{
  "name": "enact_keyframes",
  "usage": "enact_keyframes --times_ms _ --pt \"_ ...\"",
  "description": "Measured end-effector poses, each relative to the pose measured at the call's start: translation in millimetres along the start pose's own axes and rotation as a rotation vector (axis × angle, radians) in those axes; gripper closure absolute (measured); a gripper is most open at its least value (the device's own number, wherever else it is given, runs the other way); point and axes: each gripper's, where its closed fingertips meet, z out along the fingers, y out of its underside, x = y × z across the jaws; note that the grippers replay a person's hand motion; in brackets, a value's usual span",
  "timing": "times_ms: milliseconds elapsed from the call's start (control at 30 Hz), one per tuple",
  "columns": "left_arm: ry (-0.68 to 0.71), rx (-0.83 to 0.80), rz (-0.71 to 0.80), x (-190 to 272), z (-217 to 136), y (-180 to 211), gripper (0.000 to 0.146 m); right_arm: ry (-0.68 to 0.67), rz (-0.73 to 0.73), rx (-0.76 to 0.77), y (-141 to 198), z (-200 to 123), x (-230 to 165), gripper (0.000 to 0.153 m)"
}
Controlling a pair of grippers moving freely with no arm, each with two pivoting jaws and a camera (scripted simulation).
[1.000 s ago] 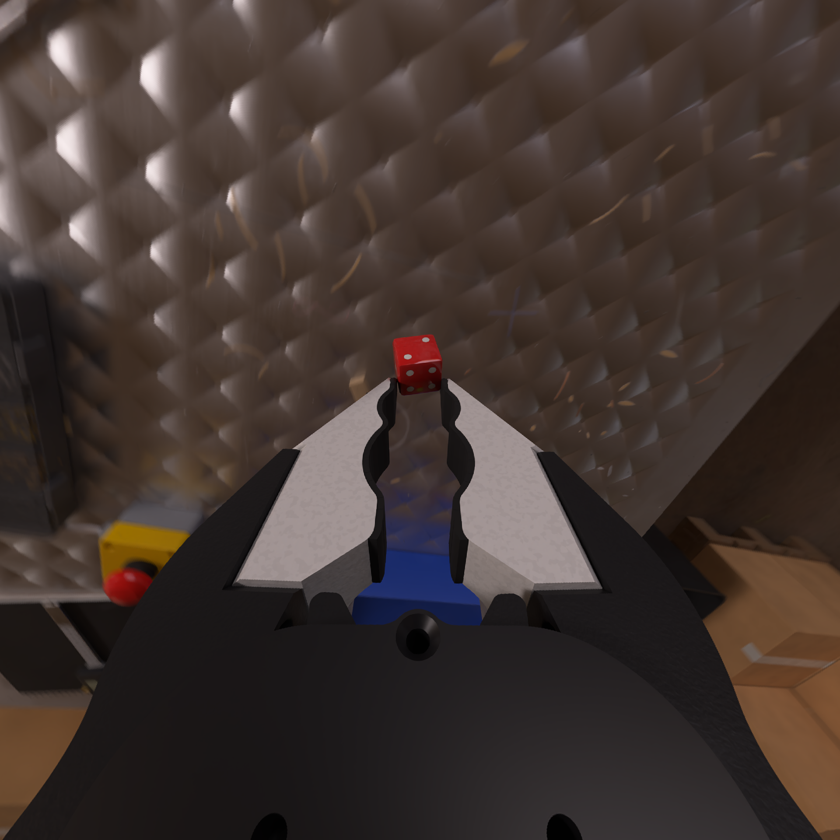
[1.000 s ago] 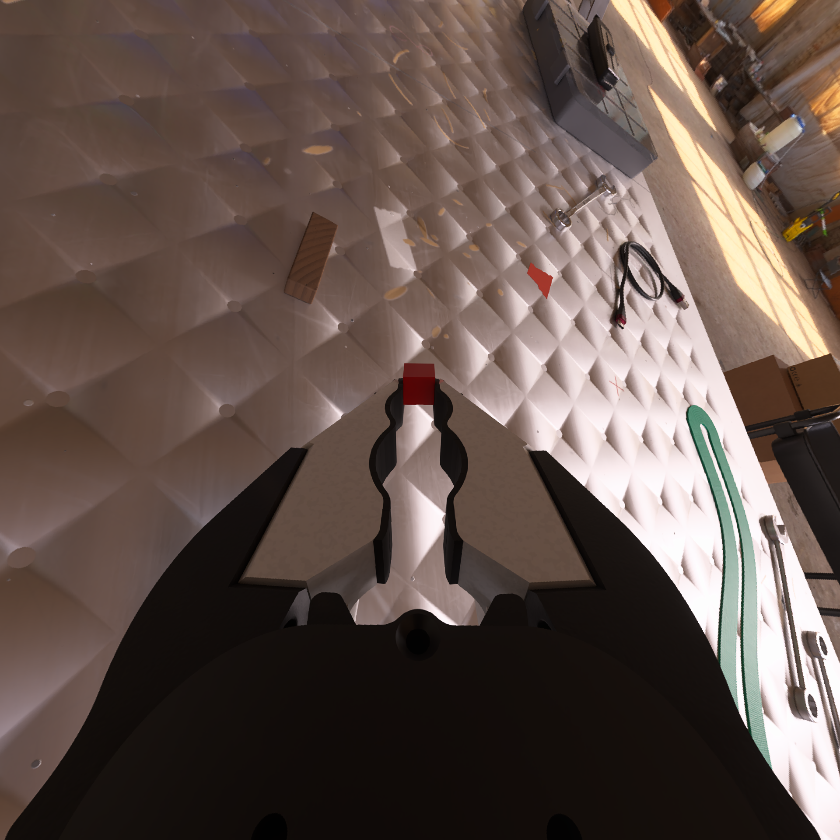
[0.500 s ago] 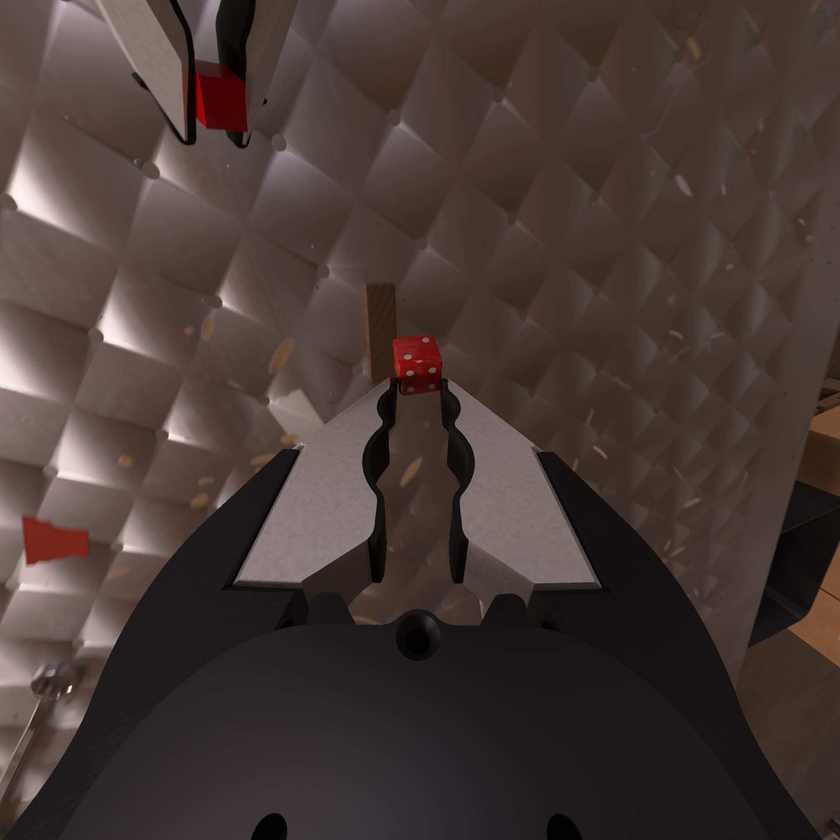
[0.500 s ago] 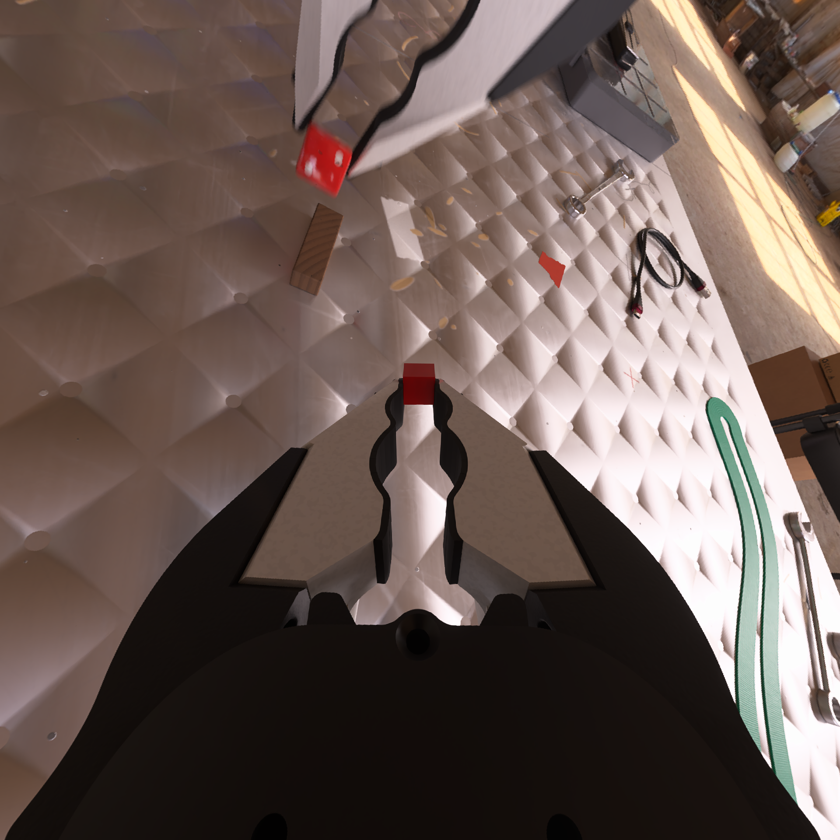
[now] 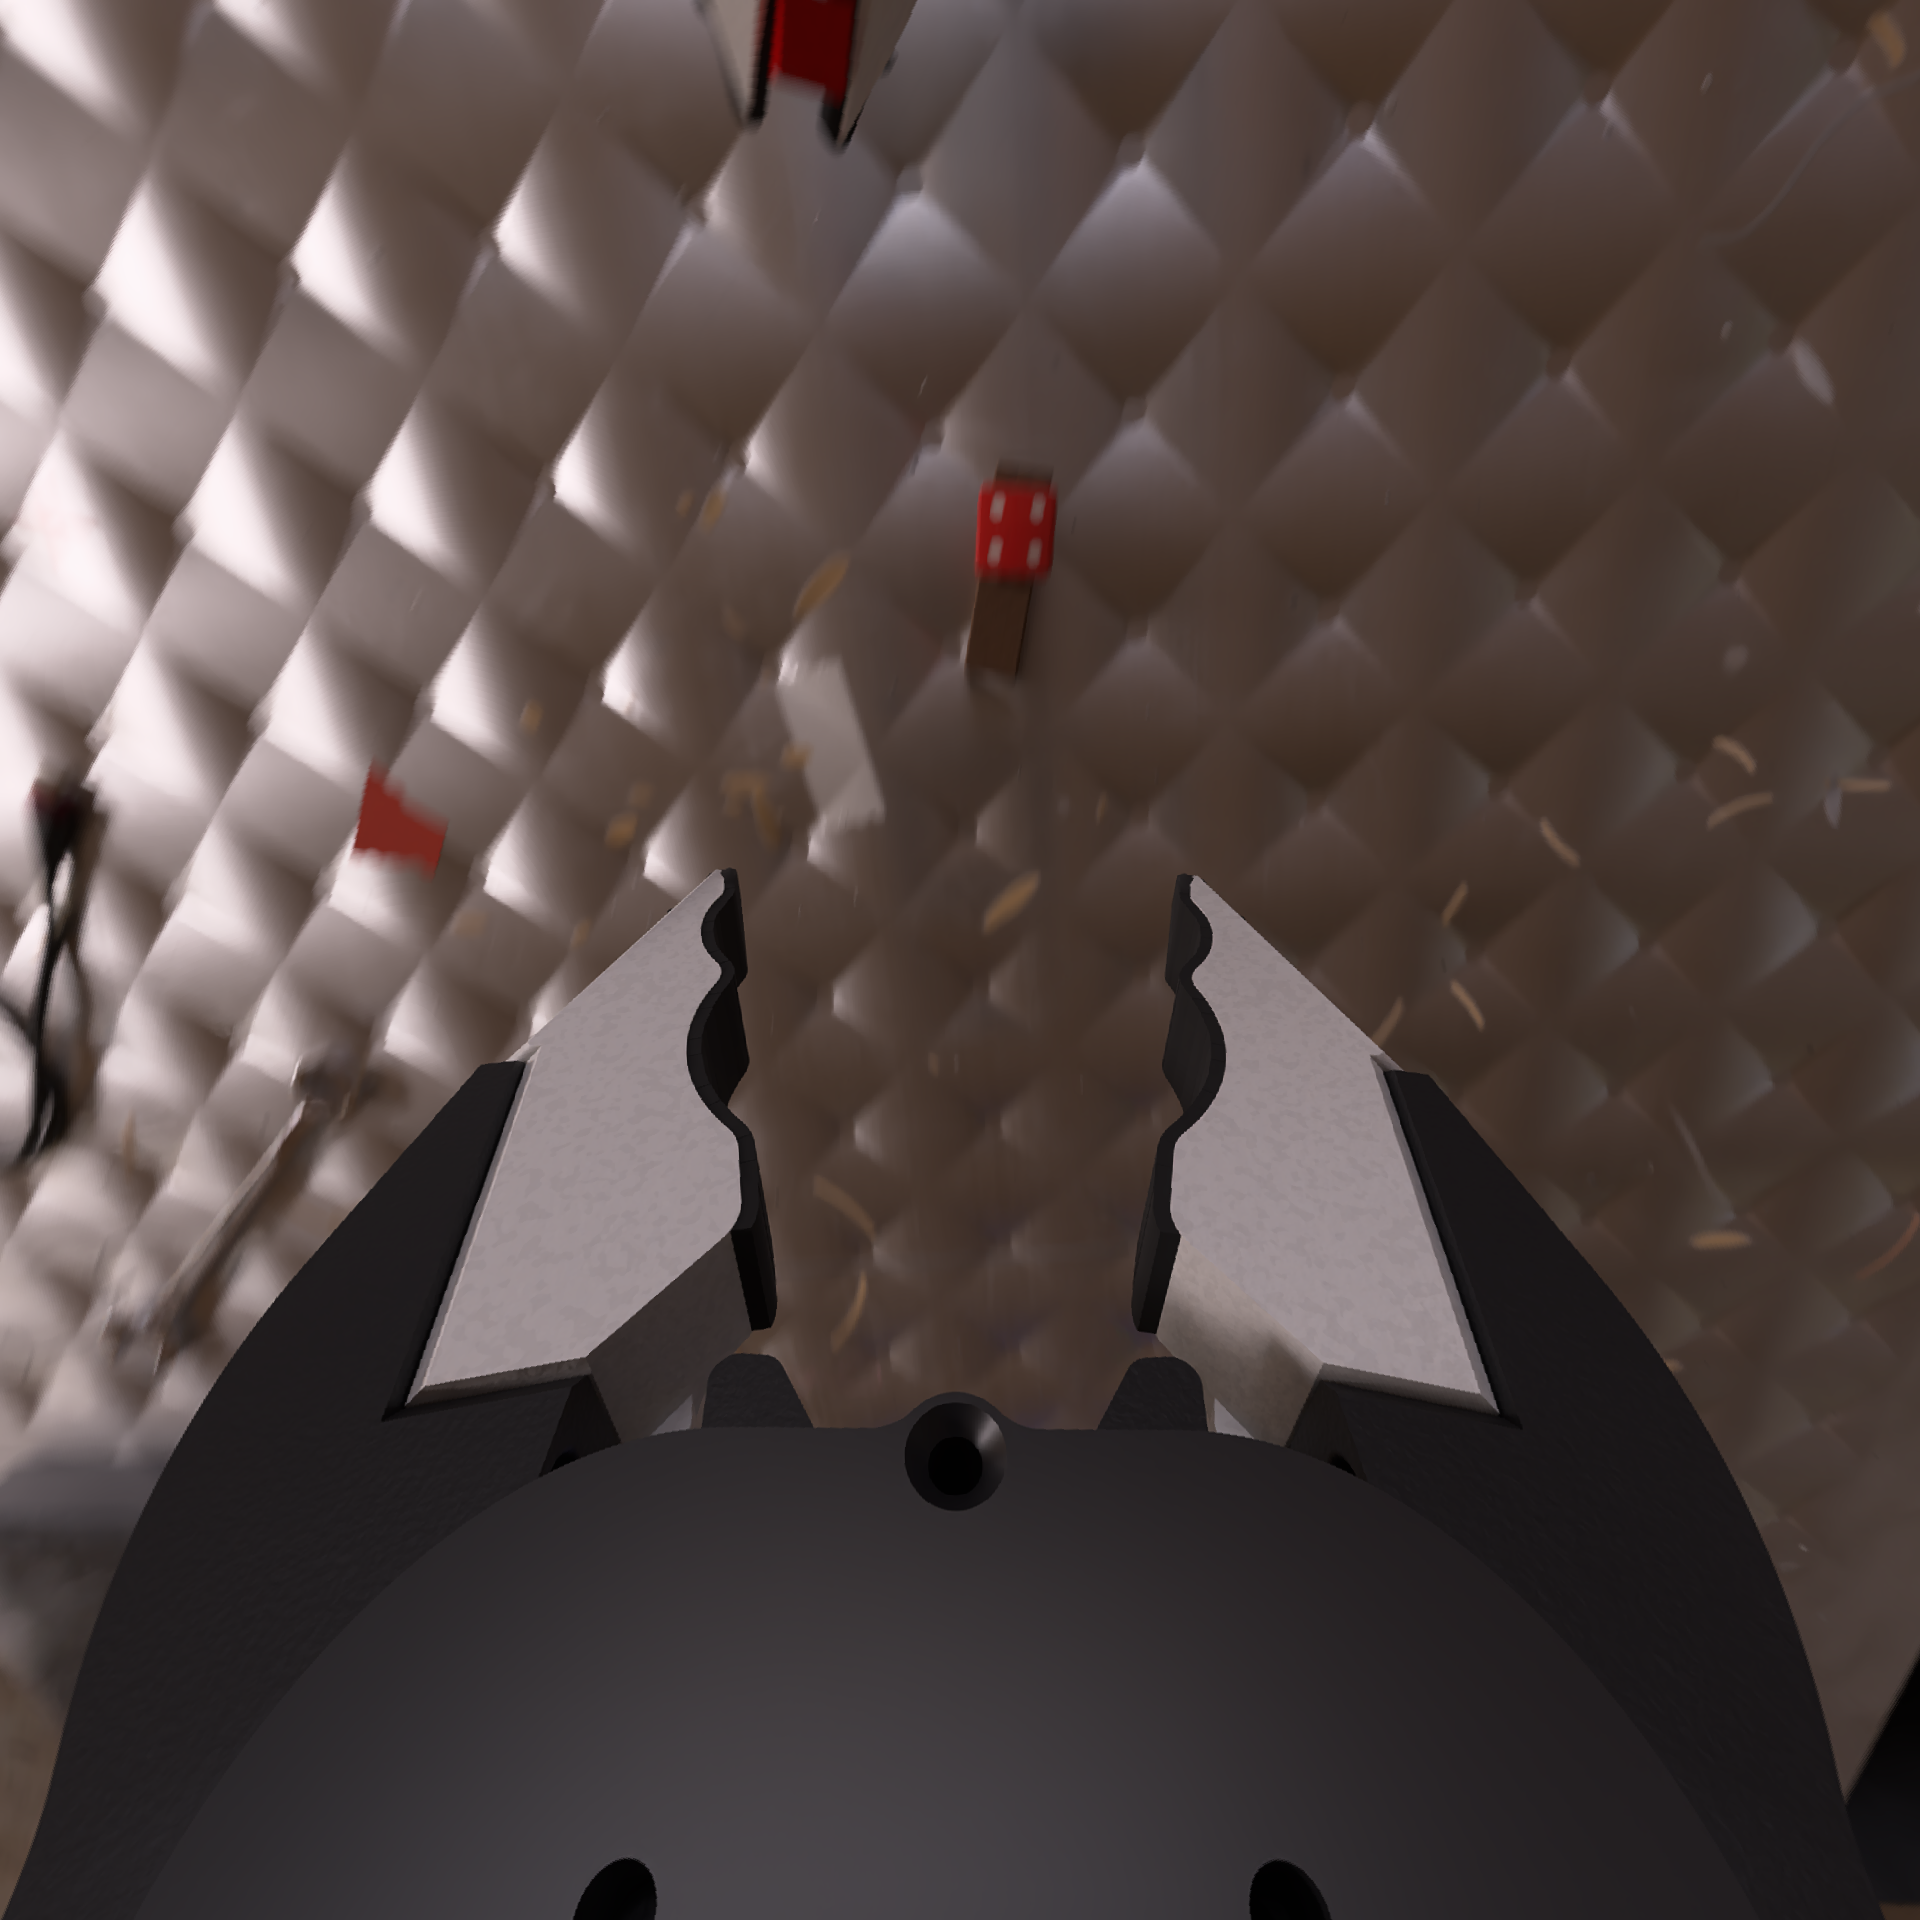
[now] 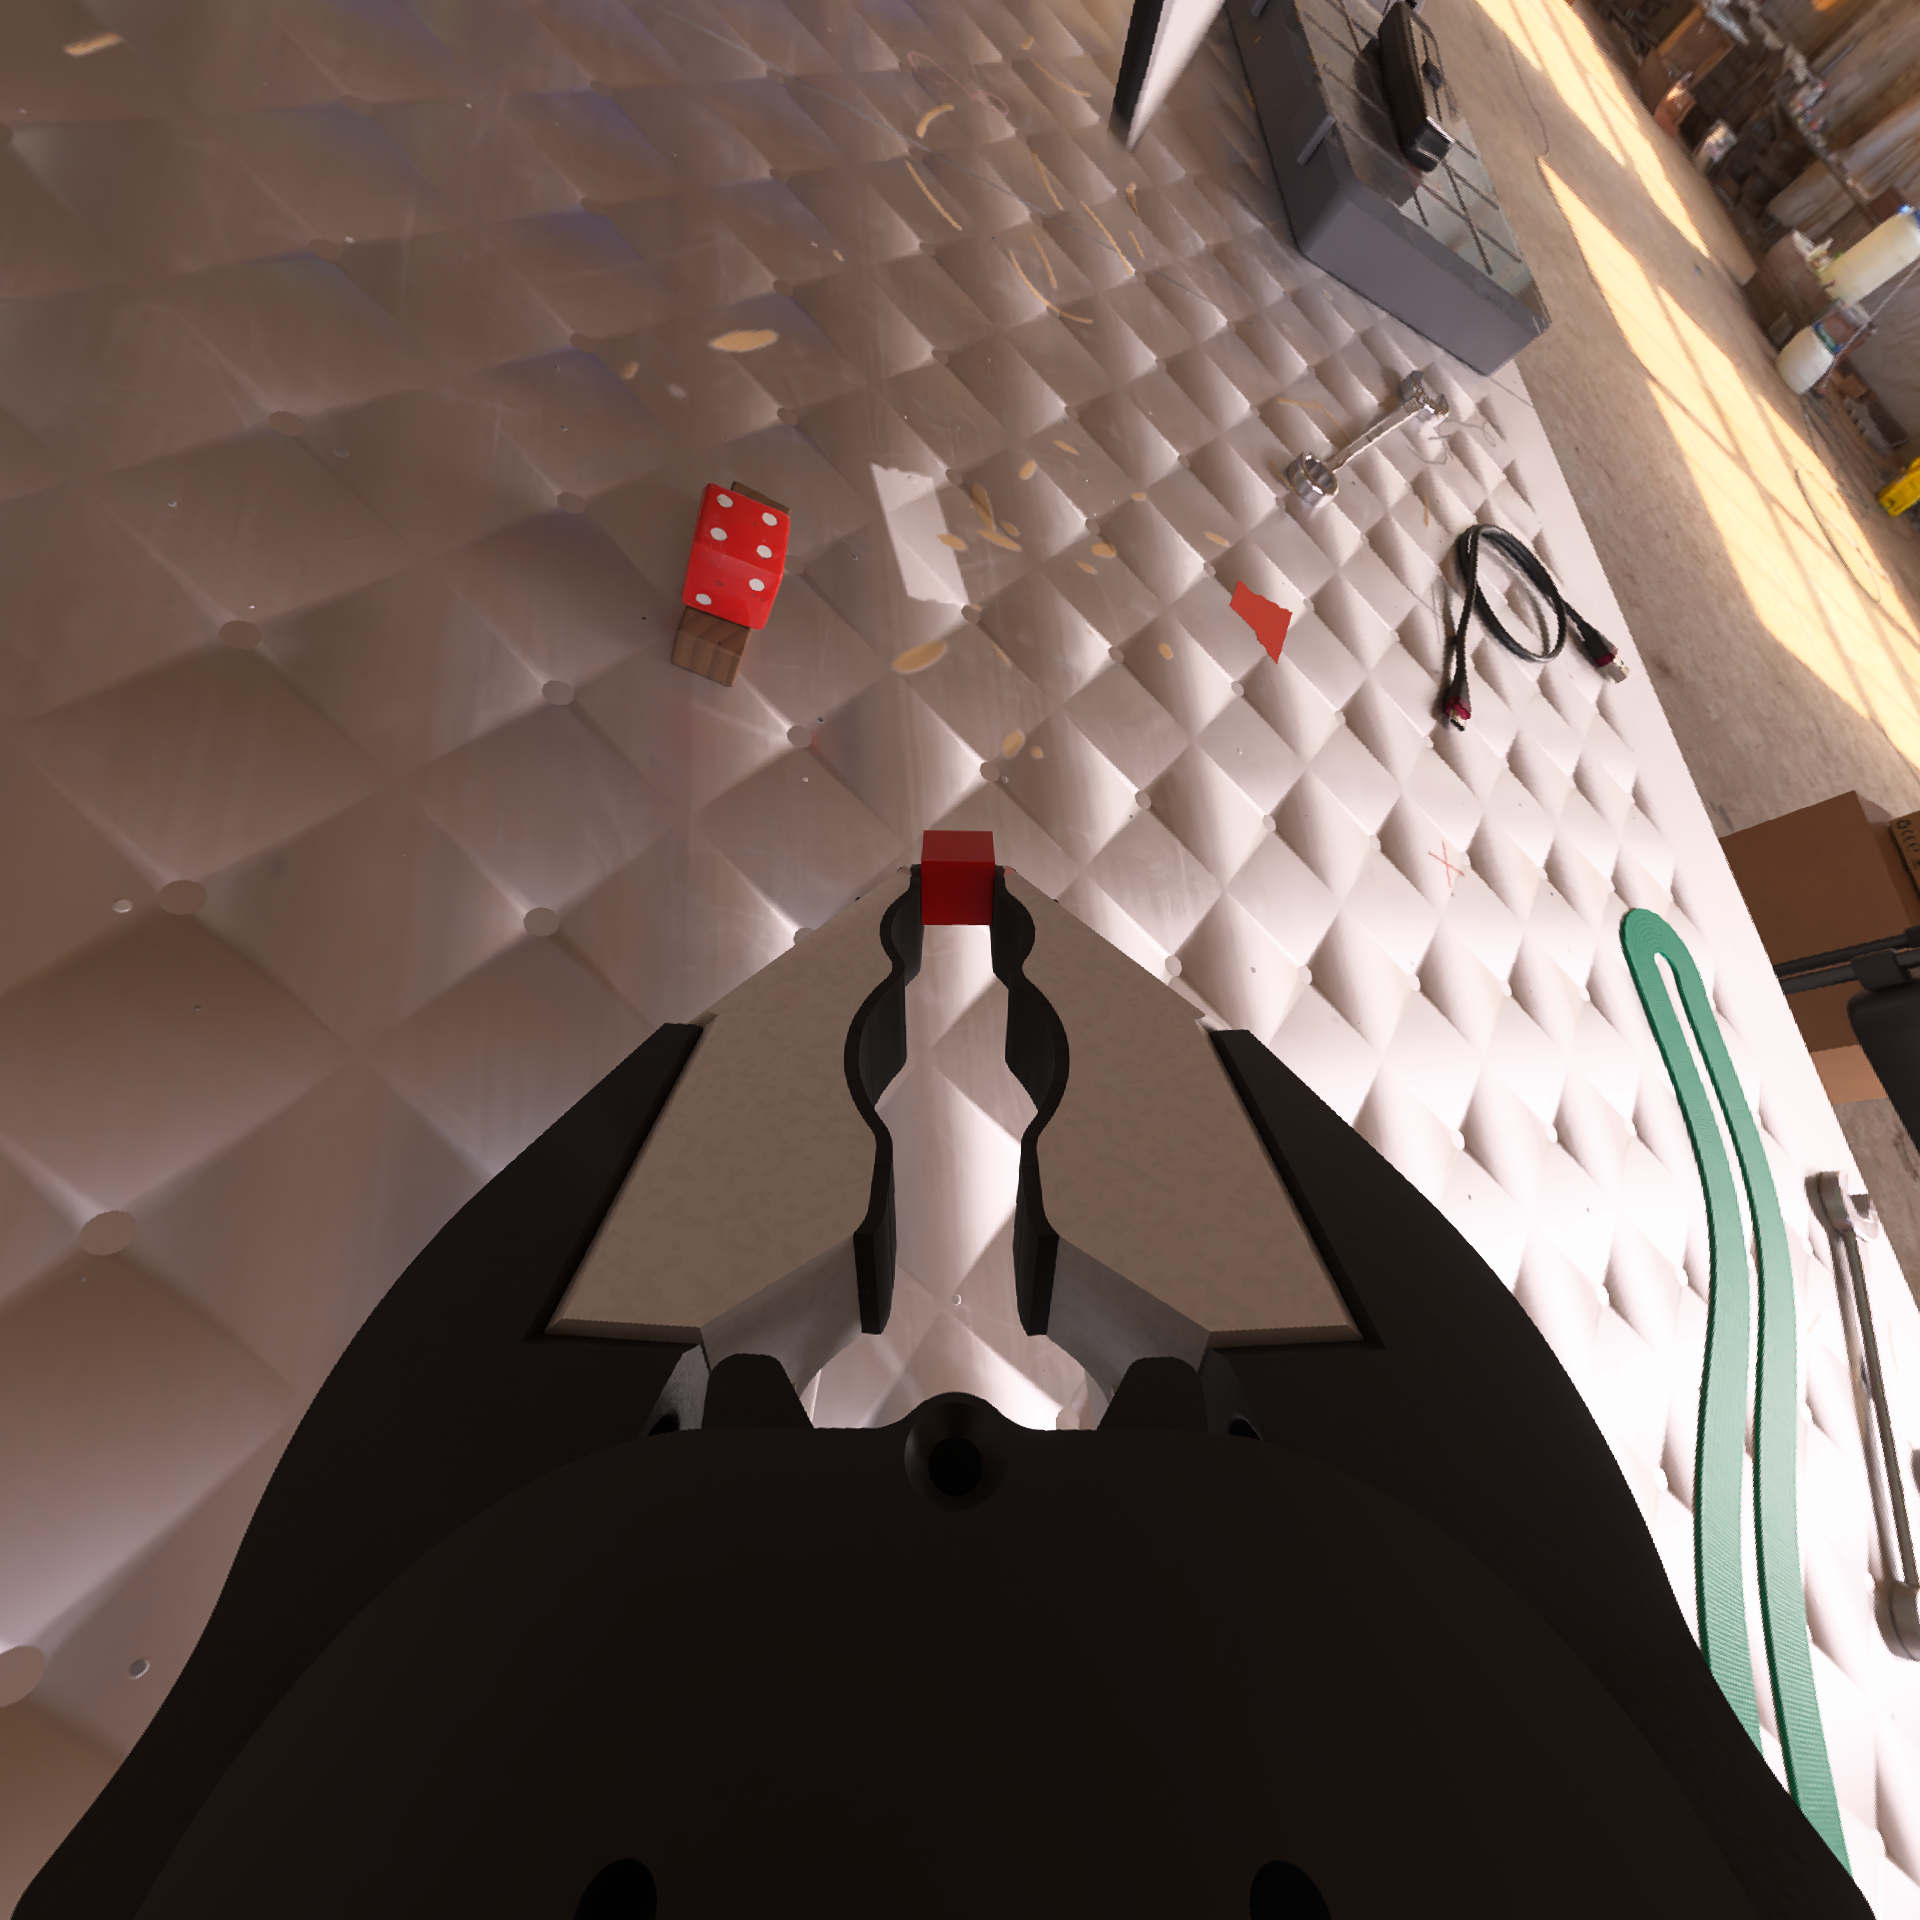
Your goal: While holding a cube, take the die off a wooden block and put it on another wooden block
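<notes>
The left gripper (image 5: 956,904) stands wide open with nothing between its fingers, above the quilted metal table (image 5: 1455,520). At about 12 o'clock from its tips, well apart from them, the red die (image 5: 1016,532) sits on top of a wooden block (image 5: 1000,629), four white pips facing the camera; this view is blurred. At 10 o'clock lies a red scrap (image 5: 400,826), and at 9 o'clock by the edge a black cable (image 5: 52,935). At the top edge, near 11 o'clock, the right gripper (image 5: 805,62) shows with a red cube between its fingers.

In the right wrist view the right gripper (image 6: 957,883) is closed down on the plain red cube (image 6: 957,878), which is pinched at the very fingertips. The die (image 6: 736,559) rests on the wooden block (image 6: 712,649) at 11 o'clock from the tips, well apart, with the block's ends showing at both sides of it. At 1 o'clock lies the red scrap (image 6: 1262,620); farther at 2 o'clock the coiled black cable (image 6: 1512,613), and beyond it a small metal wrench (image 6: 1366,442). A grey box (image 6: 1382,239) sits at the far end of the table (image 6: 312,935). A green strap (image 6: 1735,1299) runs along the right side at 3 o'clock, beside another wrench (image 6: 1870,1403).
</notes>
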Motion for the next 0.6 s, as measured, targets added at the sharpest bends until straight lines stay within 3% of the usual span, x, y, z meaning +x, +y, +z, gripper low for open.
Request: enact_keyframes --times_ms 167,300,433,600 --pt "-0.175 -0.022 -0.177 -2.1 -91.0 77.1 0.062 -0.003 0.011 0.000 1.6 0.8 0.6 0.141" --pt "-0.337 -0.116 -0.400 -18.6 -134.5 171.2 0.038 -0.004 0.015 -0.010 4.4 2.9 -0.1 0.141" --pt "-0.251 -0.214 -0.552 -12.5 -101.3 245.7 0.035 -0.008 0.017 -0.028 9.0 5.3 -1.1 0.141" --pt "-0.192 -0.289 -0.505 -19.1 -36.0 282.6 0.030 -0.010 0.026 -0.031 10.8 6.0 -1.2 0.141"
